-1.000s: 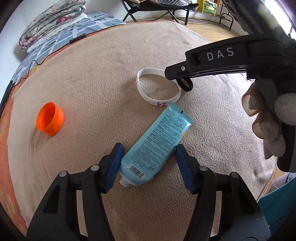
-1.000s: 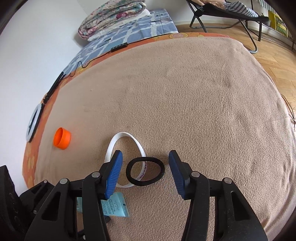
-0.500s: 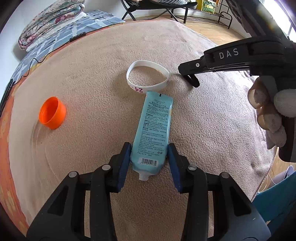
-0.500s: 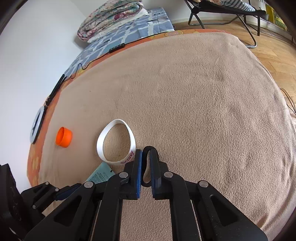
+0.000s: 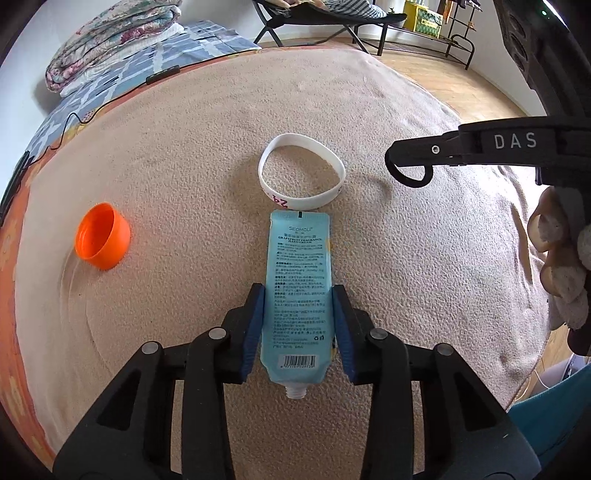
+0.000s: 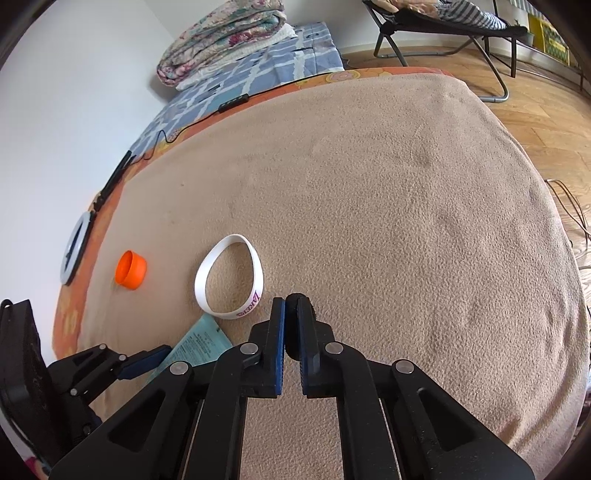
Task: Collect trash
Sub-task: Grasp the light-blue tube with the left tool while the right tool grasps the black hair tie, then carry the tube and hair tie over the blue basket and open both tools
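Note:
A light blue hand-cream tube without its cap lies on the beige blanket. My left gripper straddles its lower half, jaws closing, and both blue pads touch the tube's sides. My right gripper is shut on a thin black rubber band; in the left wrist view the band hangs as a loop under that gripper's tip. A white wristband lies just beyond the tube. Left of both, an orange bottle cap rests on its side.
A gloved hand holds the right gripper. A folded quilt and a blue checked sheet lie at the far end, with a black cable. A white ring hangs at the left edge. A folding chair stands on the wood floor.
The left jaws closed in on the tube, which swung from slanted to straight between the pads. The right jaws shut on the black band, squeezing its open loop flat.

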The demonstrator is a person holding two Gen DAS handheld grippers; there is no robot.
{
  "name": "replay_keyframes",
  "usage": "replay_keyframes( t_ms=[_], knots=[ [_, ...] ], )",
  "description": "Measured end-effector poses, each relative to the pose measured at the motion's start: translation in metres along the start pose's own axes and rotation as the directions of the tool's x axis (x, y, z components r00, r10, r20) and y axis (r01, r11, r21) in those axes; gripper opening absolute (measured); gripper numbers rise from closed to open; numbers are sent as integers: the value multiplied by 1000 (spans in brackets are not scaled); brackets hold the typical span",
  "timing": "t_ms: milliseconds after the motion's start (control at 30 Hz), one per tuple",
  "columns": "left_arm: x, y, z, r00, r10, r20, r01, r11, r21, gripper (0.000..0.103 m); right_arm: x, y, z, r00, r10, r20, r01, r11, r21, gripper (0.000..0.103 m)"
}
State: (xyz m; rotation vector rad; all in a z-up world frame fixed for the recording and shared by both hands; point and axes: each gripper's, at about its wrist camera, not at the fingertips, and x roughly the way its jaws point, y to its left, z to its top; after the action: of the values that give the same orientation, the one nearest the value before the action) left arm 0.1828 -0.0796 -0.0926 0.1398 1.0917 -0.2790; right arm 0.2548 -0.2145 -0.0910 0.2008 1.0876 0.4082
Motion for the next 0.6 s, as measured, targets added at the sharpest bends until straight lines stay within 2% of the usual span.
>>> replay_keyframes(
  t_ms=[367, 600],
  knots=[
    [-36, 2, -21, 999, -8, 37, 9, 1000, -24, 36, -21, 8, -7, 999, 24, 30, -23, 999, -24, 5],
    [-71, 0, -35, 997, 3, 82, 0, 1000, -26, 36, -43, 29, -21, 998, 38, 54, -35, 997, -68, 5]
  ],
)
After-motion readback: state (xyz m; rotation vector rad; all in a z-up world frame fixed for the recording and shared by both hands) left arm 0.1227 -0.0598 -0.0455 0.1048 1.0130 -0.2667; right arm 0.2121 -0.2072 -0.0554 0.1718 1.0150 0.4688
